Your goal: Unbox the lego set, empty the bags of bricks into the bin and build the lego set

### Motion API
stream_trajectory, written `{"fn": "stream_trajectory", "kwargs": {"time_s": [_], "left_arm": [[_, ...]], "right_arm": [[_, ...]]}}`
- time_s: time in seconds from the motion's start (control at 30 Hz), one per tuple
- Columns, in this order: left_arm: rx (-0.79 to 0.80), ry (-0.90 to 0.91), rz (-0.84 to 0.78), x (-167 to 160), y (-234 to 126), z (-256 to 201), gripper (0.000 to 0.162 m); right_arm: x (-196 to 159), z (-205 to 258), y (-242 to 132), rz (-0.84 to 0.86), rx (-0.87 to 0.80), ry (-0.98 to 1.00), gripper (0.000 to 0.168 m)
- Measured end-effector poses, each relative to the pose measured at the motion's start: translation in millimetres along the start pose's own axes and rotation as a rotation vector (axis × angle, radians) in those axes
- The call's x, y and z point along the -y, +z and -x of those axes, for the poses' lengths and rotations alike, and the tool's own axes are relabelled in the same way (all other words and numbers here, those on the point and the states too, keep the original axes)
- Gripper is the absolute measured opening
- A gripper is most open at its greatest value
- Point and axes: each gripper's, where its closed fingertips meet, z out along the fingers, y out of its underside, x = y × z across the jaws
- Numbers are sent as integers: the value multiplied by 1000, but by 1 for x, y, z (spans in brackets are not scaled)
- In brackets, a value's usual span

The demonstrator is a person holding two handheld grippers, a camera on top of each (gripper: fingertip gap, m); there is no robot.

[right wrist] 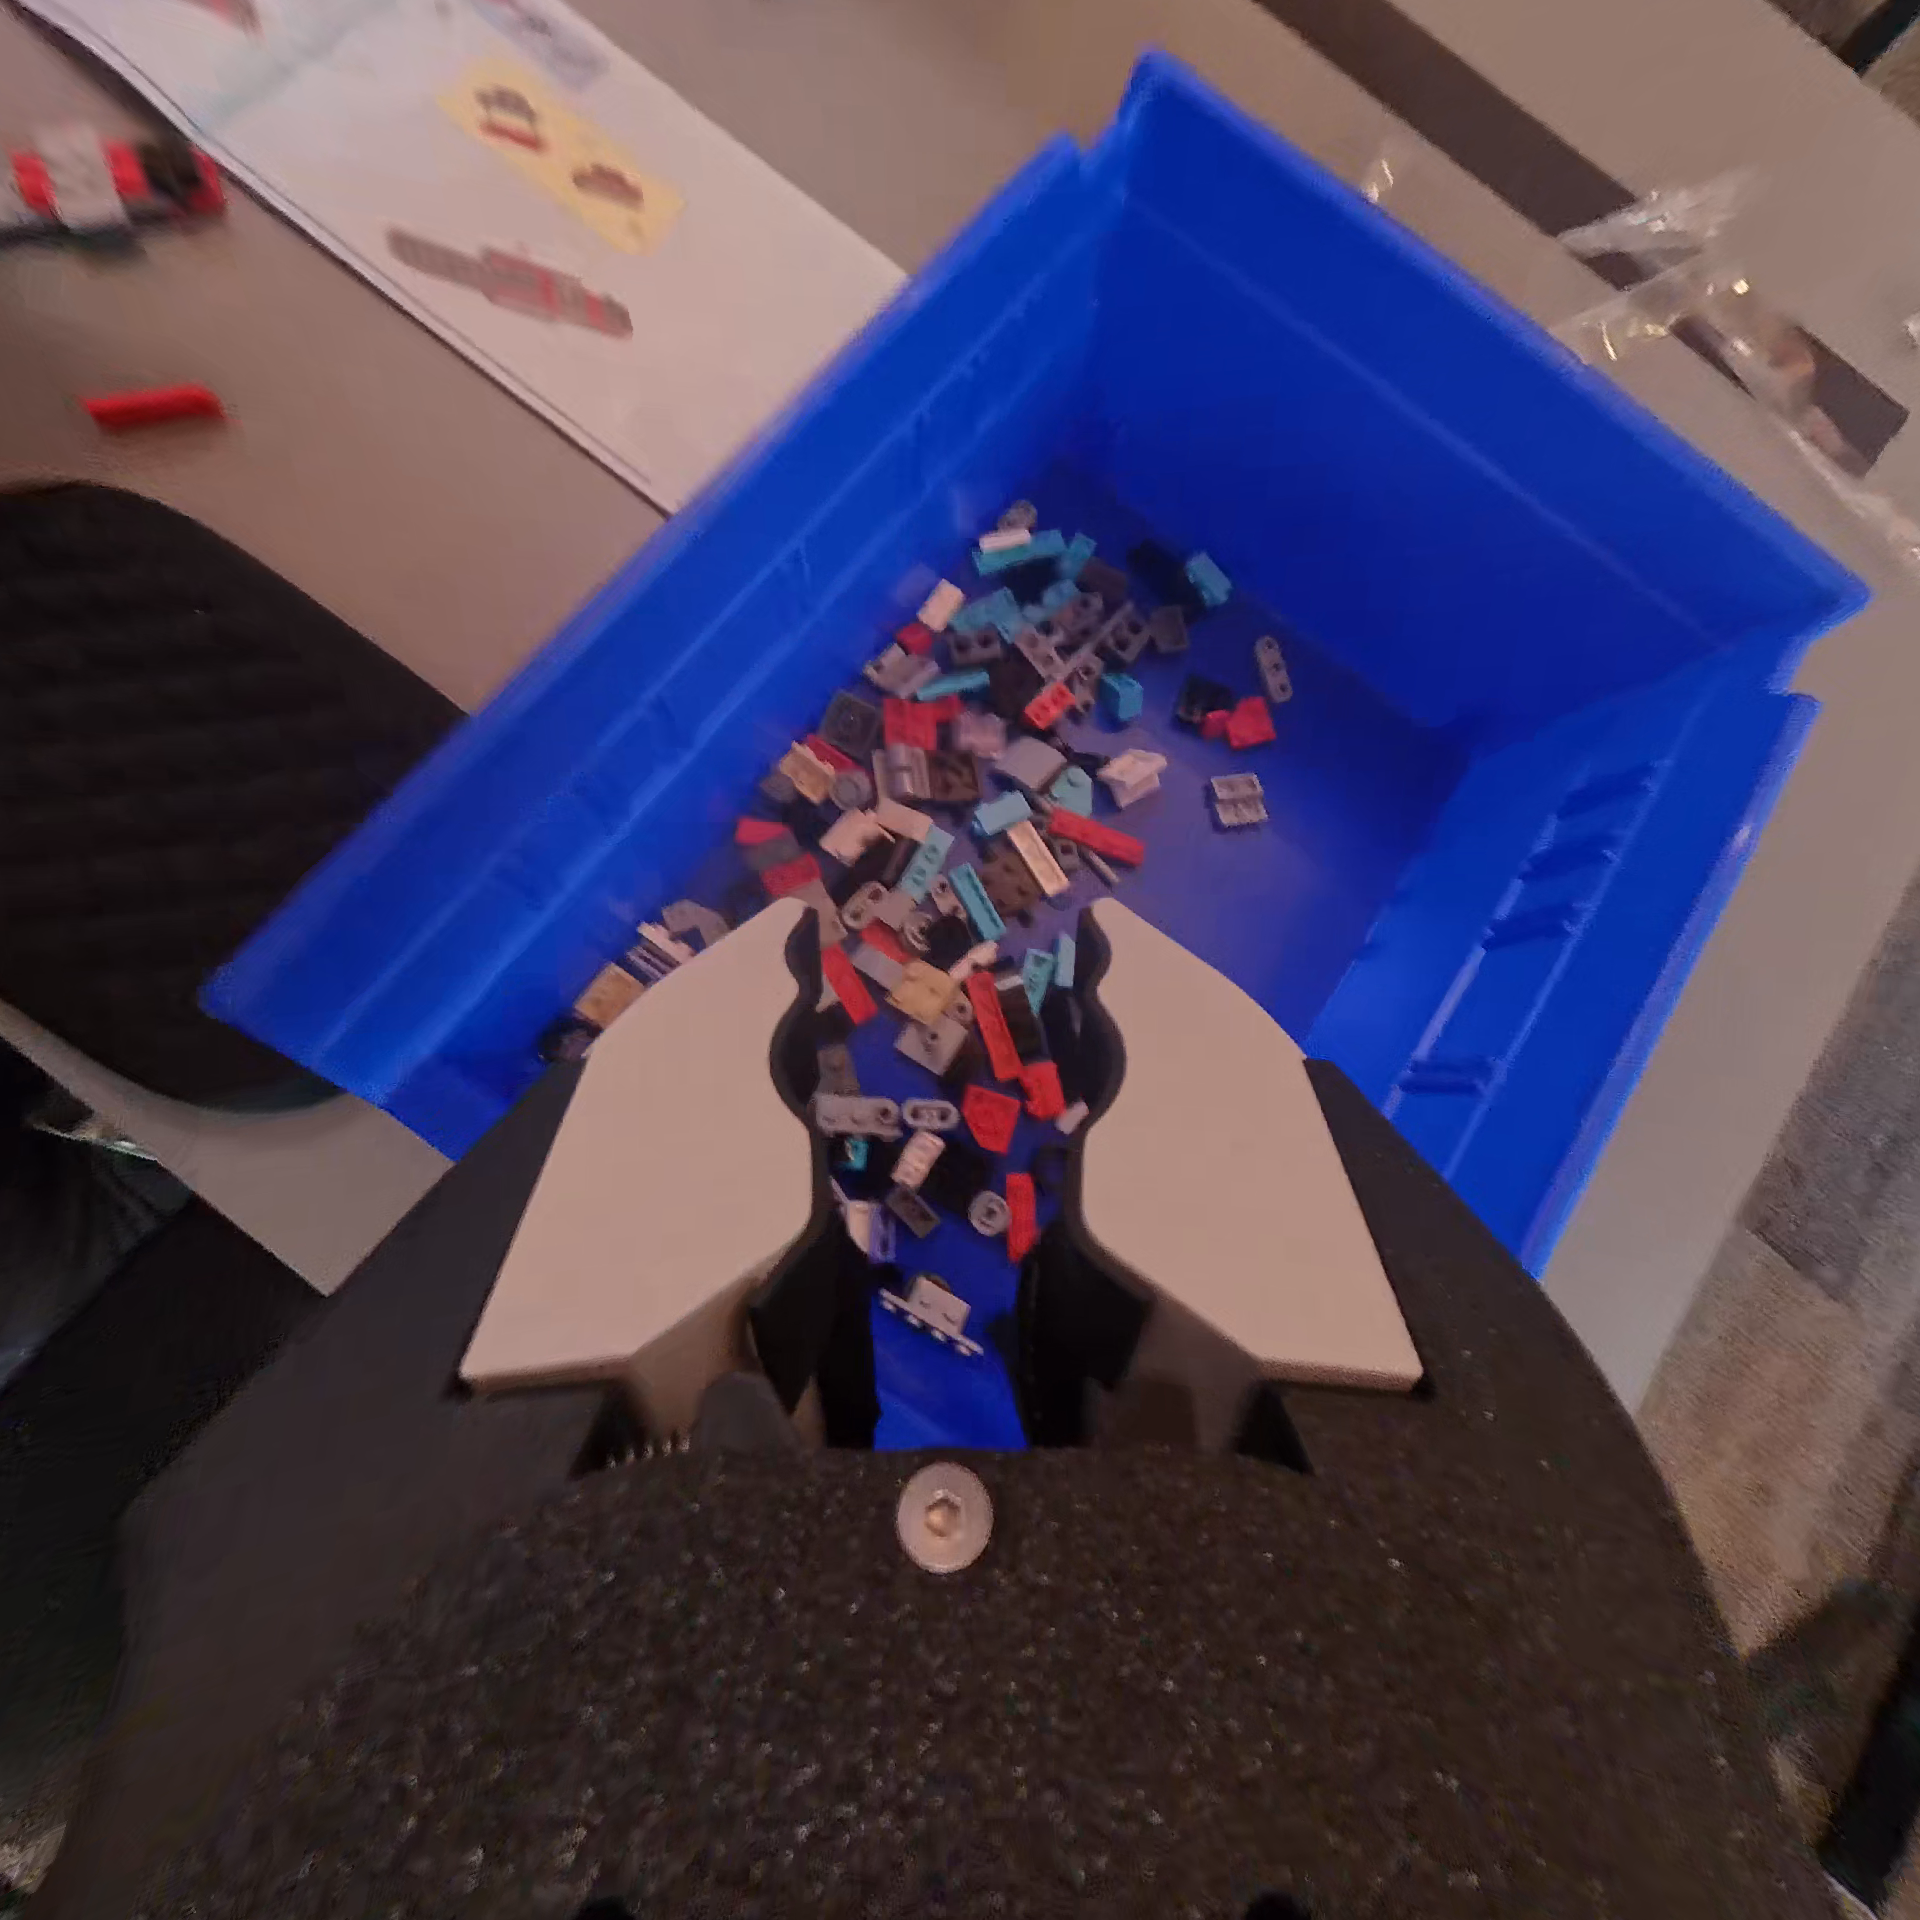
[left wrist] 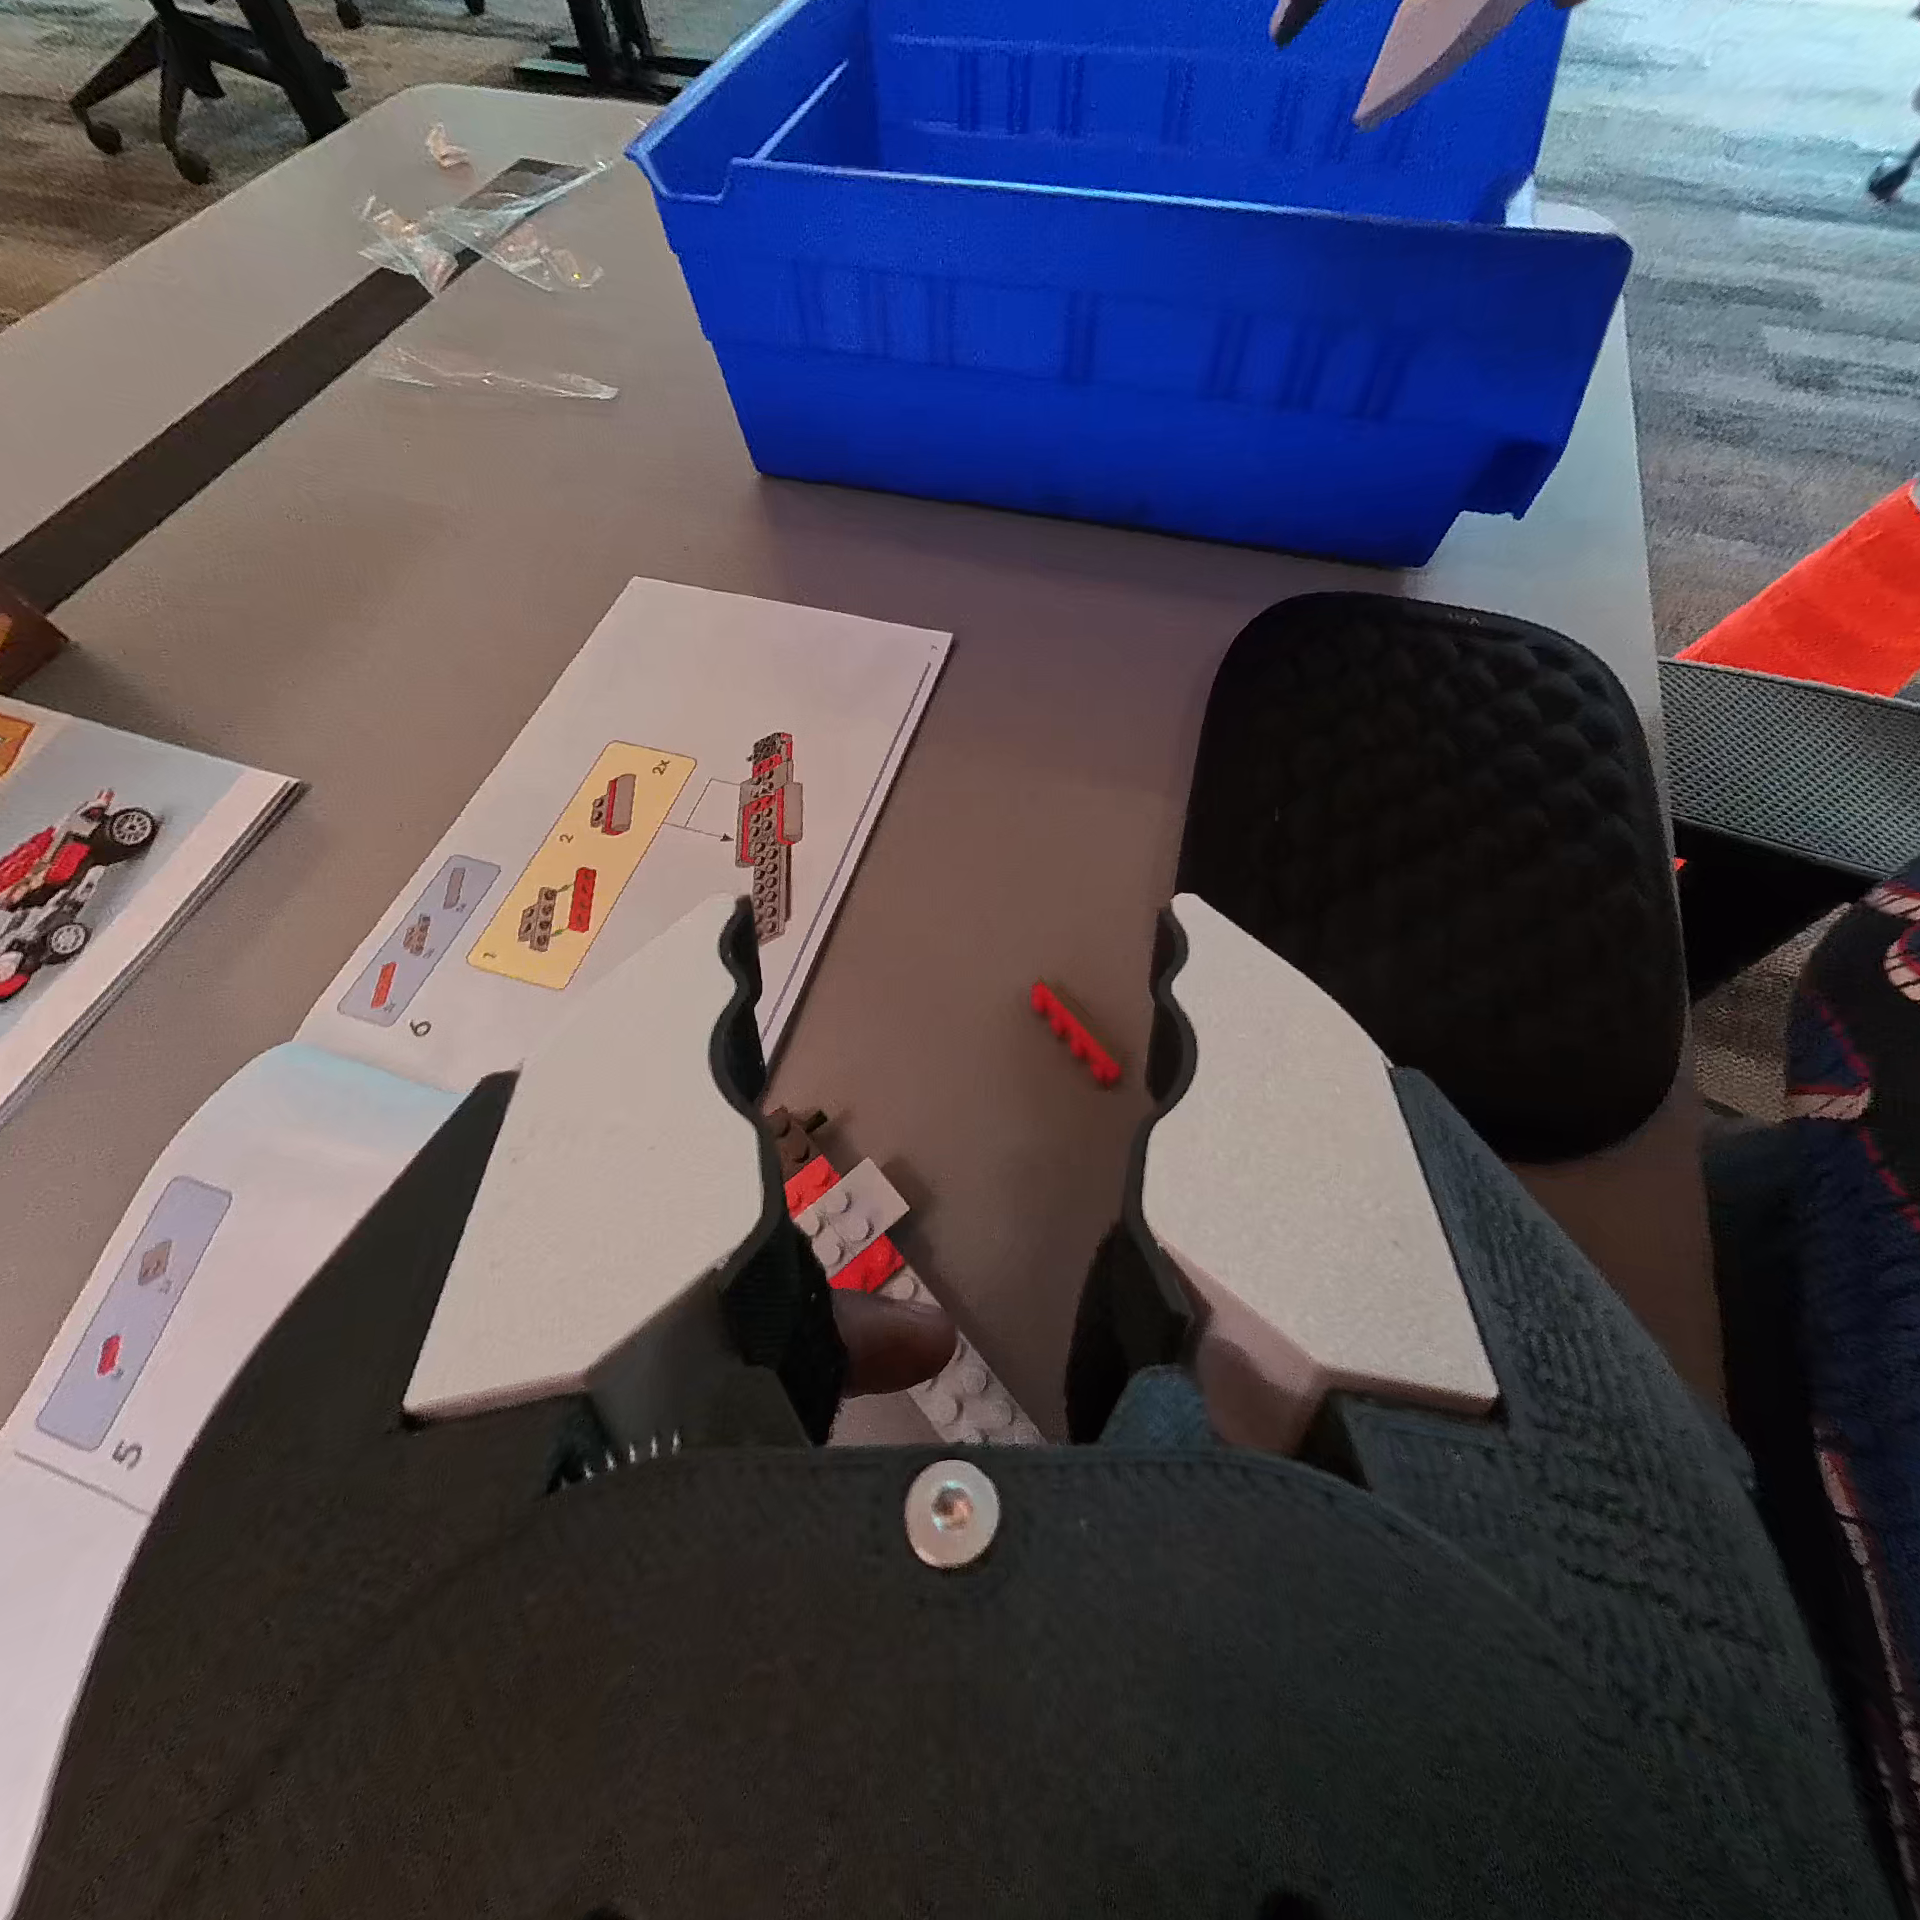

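My left gripper [left wrist: 956, 935] is open and empty, low over the grey table. A red and grey part-built model [left wrist: 847, 1210] lies under it by the left finger. A small red plate [left wrist: 1075, 1034] lies between the fingertips. The open instruction booklet [left wrist: 675, 810] lies just left. My right gripper [right wrist: 945, 925] is open and empty, above the blue bin [right wrist: 1351, 416]. Several loose bricks [right wrist: 987, 821] in red, grey, black and teal lie on the bin floor. The red plate [right wrist: 156, 405], model [right wrist: 104, 187] and booklet [right wrist: 499, 208] show at the upper left of the right wrist view.
The blue bin [left wrist: 1122, 343] stands at the back of the table, with the right gripper's tips [left wrist: 1413, 62] over it. A black padded chair back [left wrist: 1434, 862] is at the table's right edge. Empty clear bags [left wrist: 468, 229] and a second booklet [left wrist: 104, 862] lie left. My hands' fingertips stand some 30 cm from each other.
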Motion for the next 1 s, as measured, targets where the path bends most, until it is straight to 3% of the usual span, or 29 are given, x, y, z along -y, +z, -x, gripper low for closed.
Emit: {"fn": "stream_trajectory", "kwargs": {"time_s": [0.2,0.37,0.57,0.8,1.0], "left_arm": [[-20,24,15,4,11,-4,71],[-50,47,51,5,20,-8,69],[-59,70,90,0,26,-9,68],[-60,71,110,-2,29,-5,68],[-53,66,117,-6,30,-4,67]], "right_arm": [[-49,-10,-2,214,-28,38,57],[-69,10,11,268,83,35,45],[-73,8,21,231,73,71,44],[-91,27,35,389,170,35,34],[-98,30,34,473,159,98,41]]}}
